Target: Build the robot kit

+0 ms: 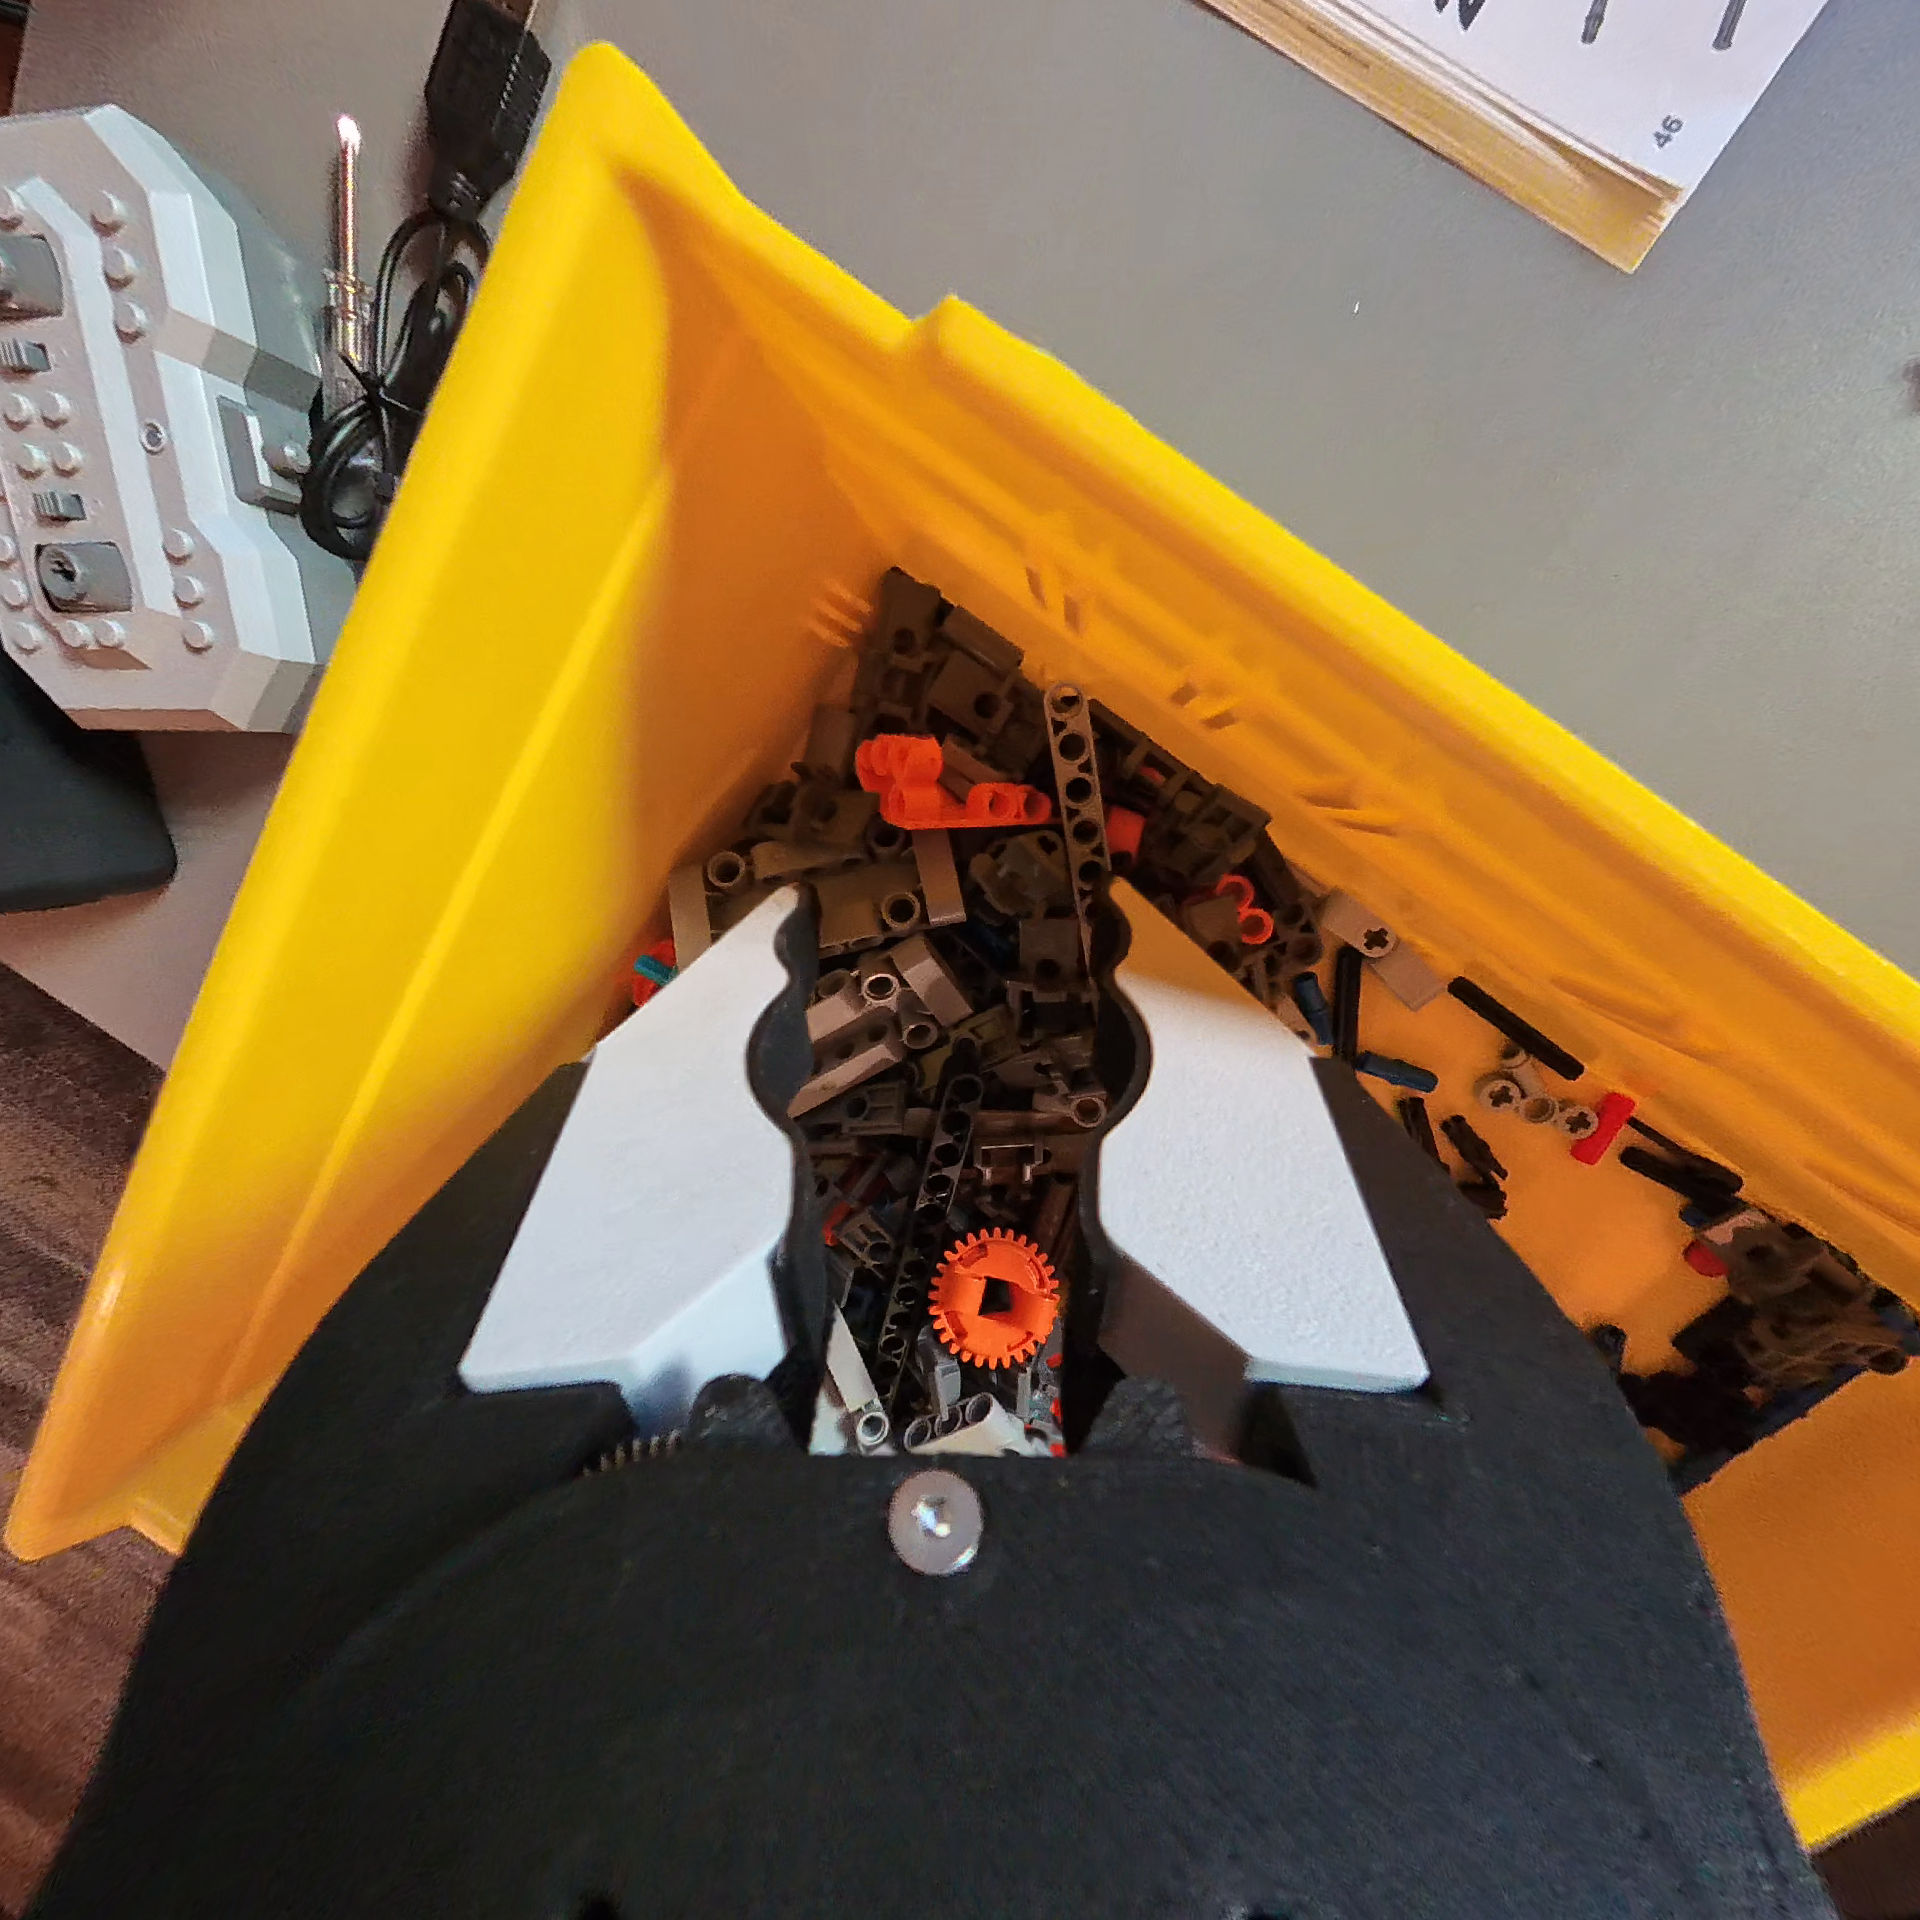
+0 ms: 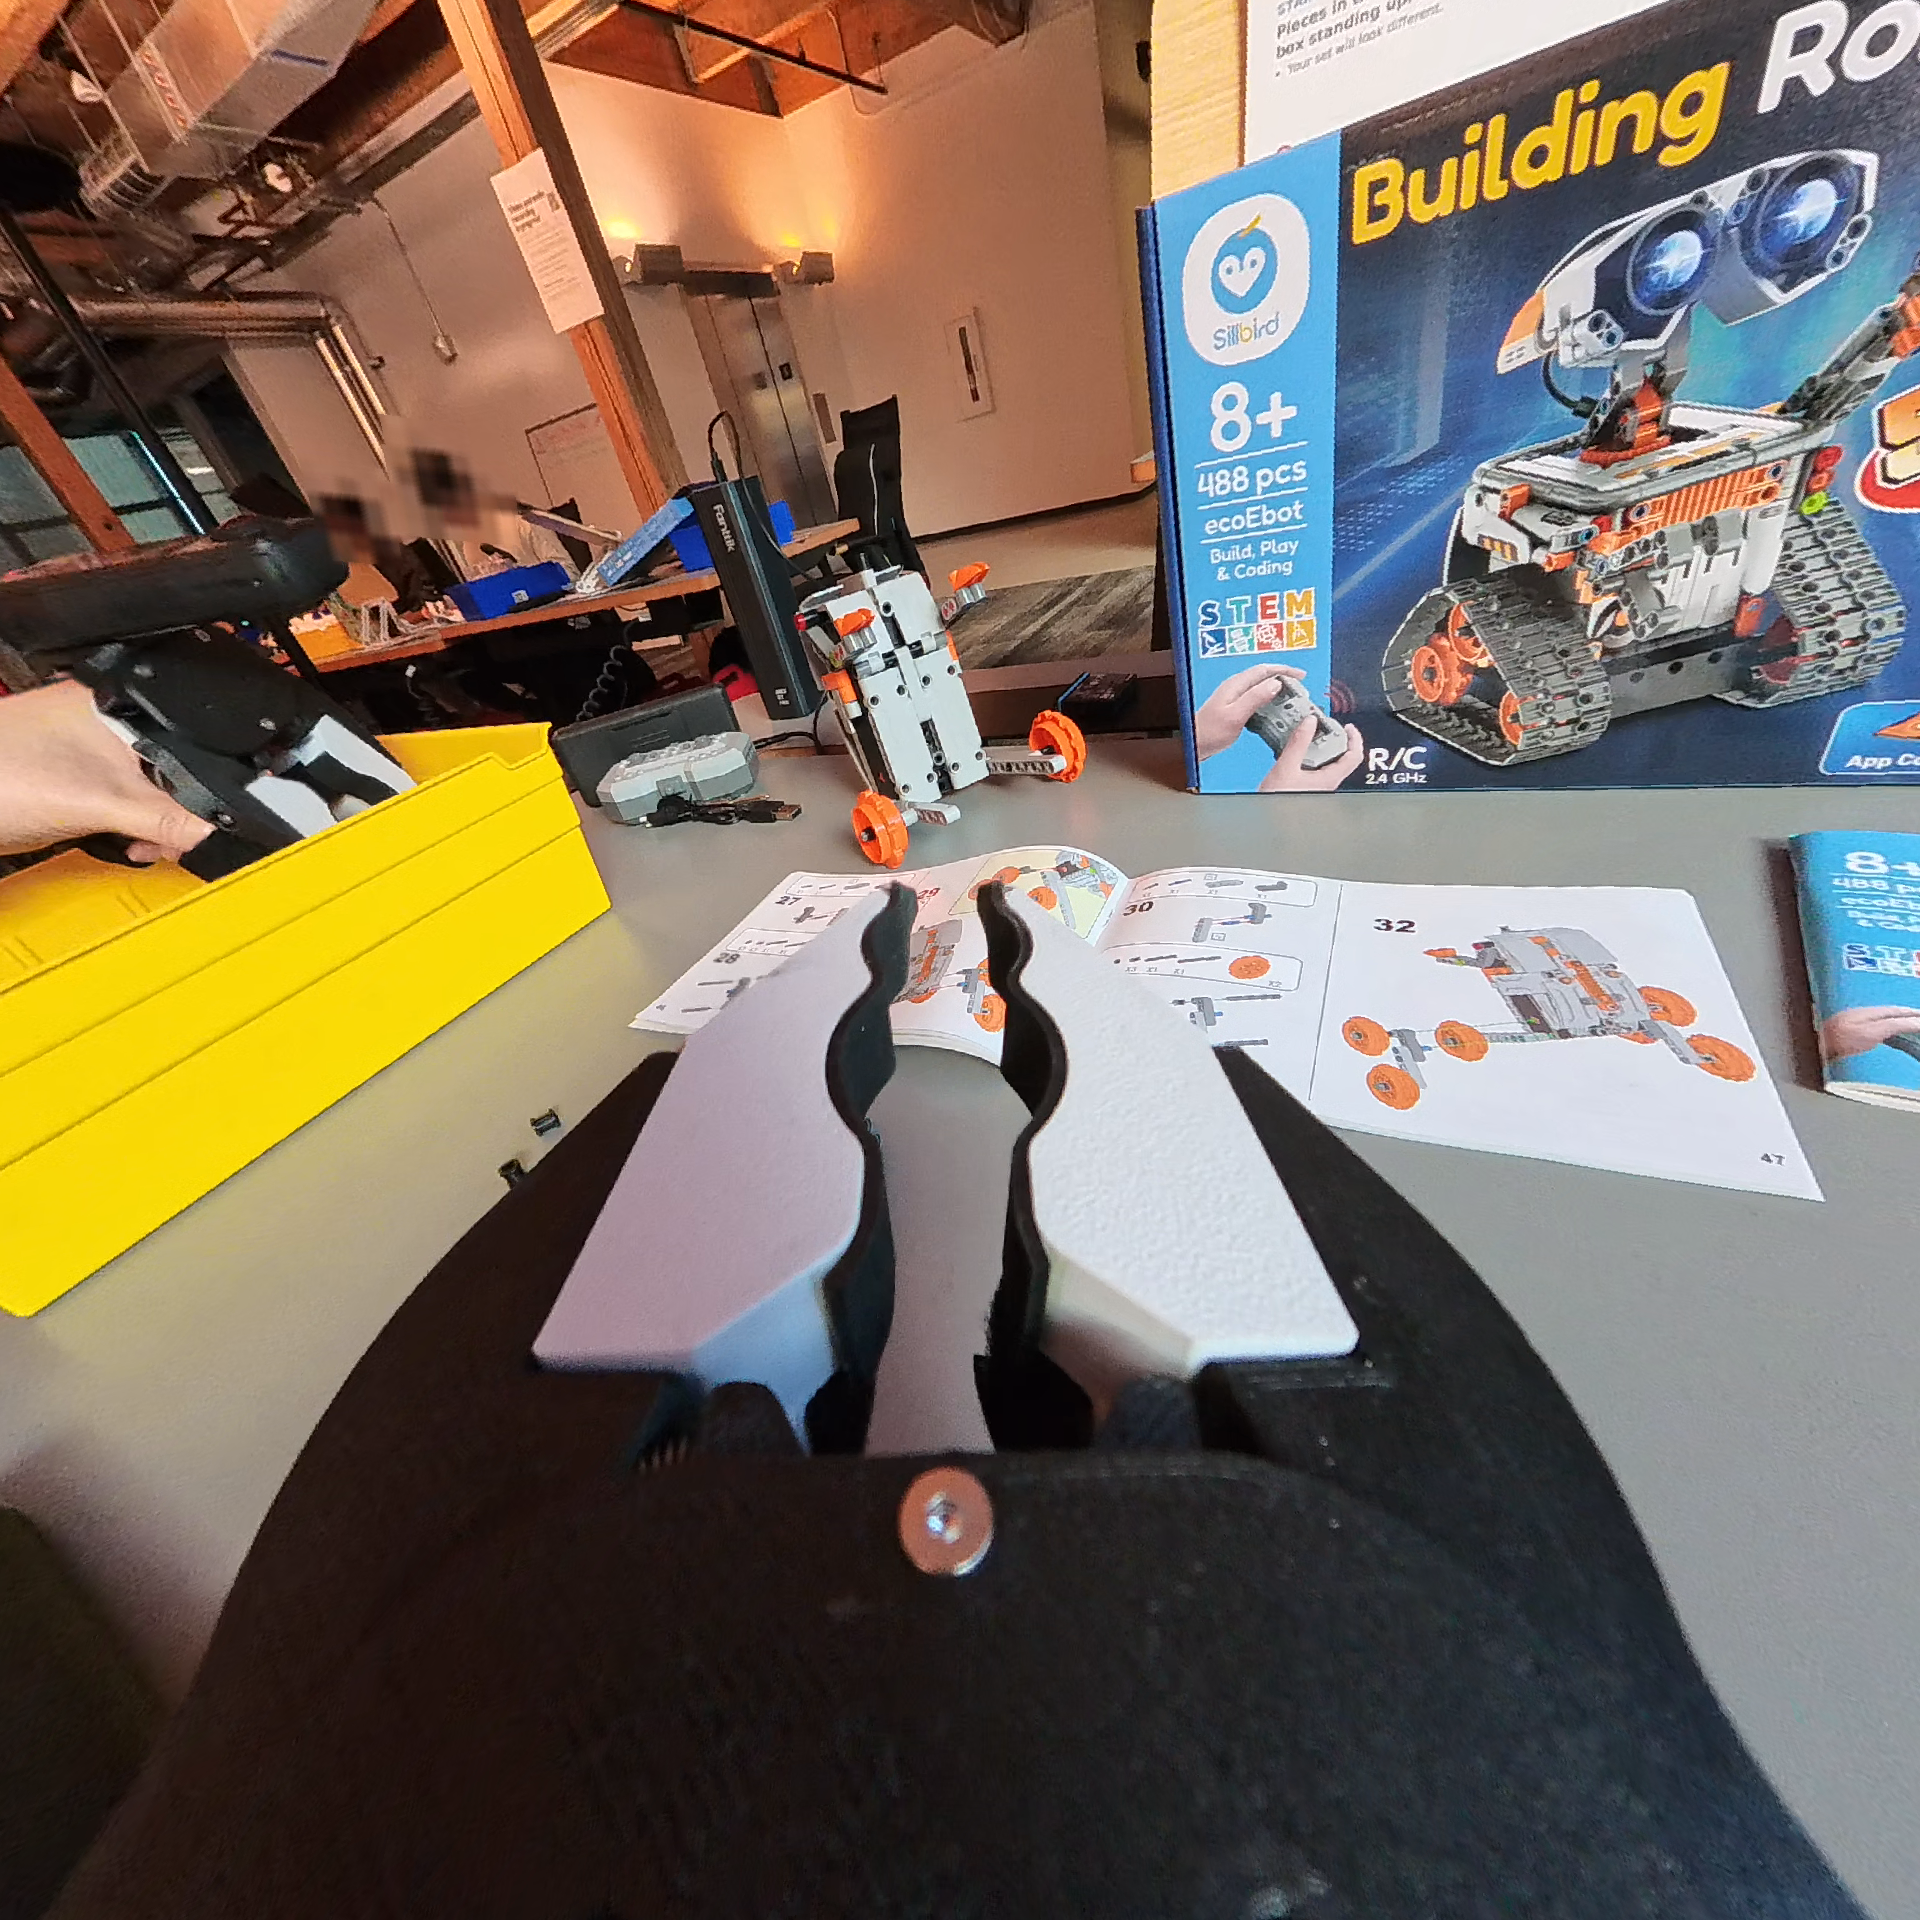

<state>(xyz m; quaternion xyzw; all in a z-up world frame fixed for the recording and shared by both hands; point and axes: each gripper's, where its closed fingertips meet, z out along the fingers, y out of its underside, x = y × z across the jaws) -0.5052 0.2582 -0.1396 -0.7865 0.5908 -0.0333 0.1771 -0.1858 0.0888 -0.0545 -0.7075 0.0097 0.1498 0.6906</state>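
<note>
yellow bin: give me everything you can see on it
The yellow bin is an open, rectangular tray of glossy moulded plastic with sloped walls and a stepped, ribbed rim. It sits flat on the grey table. Its floor holds a heap of dark grey, black and orange building pieces, piled in one corner. The left hand-held gripper reaches in, open, just above the heap.

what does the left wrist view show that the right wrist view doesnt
Only the left wrist view: the pile of grey and black building pieces inside the bin, with an orange gear, under the open left claw.

Only the right wrist view: the part-built model, the printed box, and the right claw, open over the open instruction booklet.

Both: the yellow bin and the grey remote.
</note>
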